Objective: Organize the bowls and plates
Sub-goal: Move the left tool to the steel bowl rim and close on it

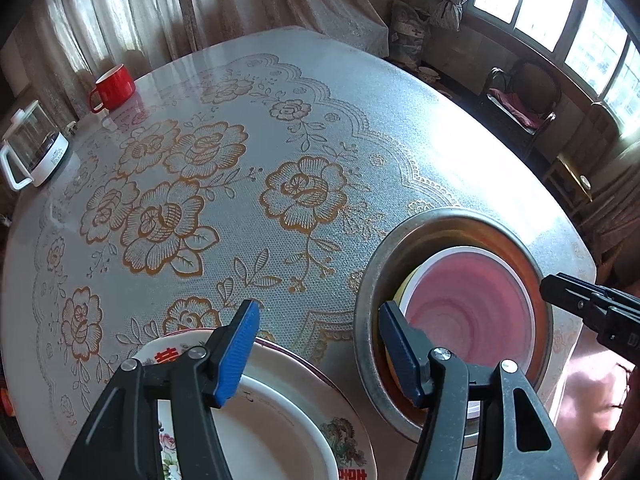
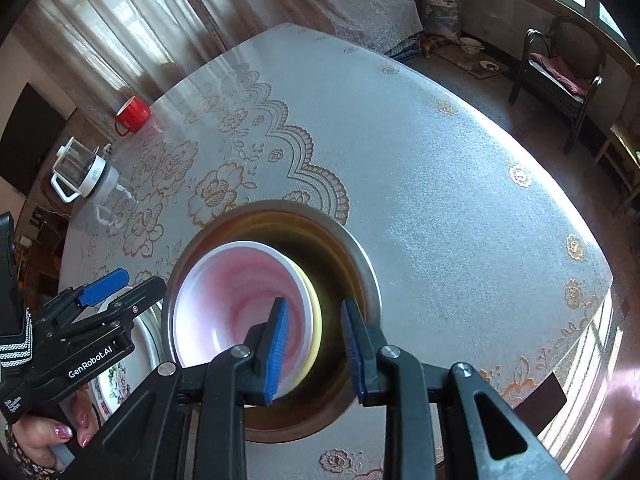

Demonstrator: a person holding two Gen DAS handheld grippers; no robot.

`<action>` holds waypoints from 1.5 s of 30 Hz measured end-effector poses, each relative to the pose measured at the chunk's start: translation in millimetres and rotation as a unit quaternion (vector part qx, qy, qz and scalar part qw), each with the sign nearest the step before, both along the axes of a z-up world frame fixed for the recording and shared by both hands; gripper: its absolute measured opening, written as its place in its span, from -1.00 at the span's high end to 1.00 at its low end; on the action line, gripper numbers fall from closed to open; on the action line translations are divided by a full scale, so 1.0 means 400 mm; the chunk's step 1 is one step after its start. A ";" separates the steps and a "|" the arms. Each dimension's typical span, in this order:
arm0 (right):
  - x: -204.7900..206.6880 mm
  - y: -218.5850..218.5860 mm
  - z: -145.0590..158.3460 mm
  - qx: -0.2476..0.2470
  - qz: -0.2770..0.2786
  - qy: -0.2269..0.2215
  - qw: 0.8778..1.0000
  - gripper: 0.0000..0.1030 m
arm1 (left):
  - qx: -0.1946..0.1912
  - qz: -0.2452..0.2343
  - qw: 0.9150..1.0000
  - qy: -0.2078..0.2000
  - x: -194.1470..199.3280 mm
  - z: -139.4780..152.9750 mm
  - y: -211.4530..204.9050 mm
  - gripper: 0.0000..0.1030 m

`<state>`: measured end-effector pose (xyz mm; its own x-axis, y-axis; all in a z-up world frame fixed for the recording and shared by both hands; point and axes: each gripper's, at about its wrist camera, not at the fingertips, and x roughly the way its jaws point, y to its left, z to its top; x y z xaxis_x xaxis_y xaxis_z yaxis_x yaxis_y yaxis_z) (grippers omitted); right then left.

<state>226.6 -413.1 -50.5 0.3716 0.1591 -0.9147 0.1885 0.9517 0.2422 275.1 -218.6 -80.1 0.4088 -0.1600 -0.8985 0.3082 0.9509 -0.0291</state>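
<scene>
Pink bowl (image 2: 240,304) in metal basin (image 2: 360,264), right gripper (image 2: 316,344) parted, seemingly astride its rim, left gripper (image 1: 316,354) parted beside.

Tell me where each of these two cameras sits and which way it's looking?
Left wrist: rides on the left claw, facing forward over the plates and metal basin; its own open blue fingers show, plus the right claw's tip.
Right wrist: rides on the right claw, aimed down into the basin at the pink bowl; the left claw and a hand show.
Shared: basin, pink bowl, red mug, kettle, table.
</scene>
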 end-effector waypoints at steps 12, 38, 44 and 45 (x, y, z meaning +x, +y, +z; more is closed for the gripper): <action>-0.003 -0.045 -0.023 -0.004 -0.031 0.010 0.999 0.41 | 0.006 -0.005 1.000 0.008 -0.003 -0.010 -0.007 -0.25; 0.005 -0.039 -0.125 0.011 0.001 0.033 0.999 0.64 | 0.040 -0.026 0.999 0.027 -0.002 -0.035 -0.024 -0.34; 0.018 -0.036 -0.142 0.021 0.004 0.034 0.999 0.72 | 0.049 -0.036 0.997 0.046 0.004 -0.054 -0.036 -0.34; 0.020 -0.035 -0.143 0.022 0.004 0.033 0.999 0.72 | 0.047 -0.036 0.997 0.048 0.005 -0.055 -0.038 -0.34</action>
<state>234.7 -427.1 -107.6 0.3090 0.2019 -0.9294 0.1983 0.9421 0.2705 277.3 -233.9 -101.9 0.3116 -0.0992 -0.9450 0.3756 0.9264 0.0266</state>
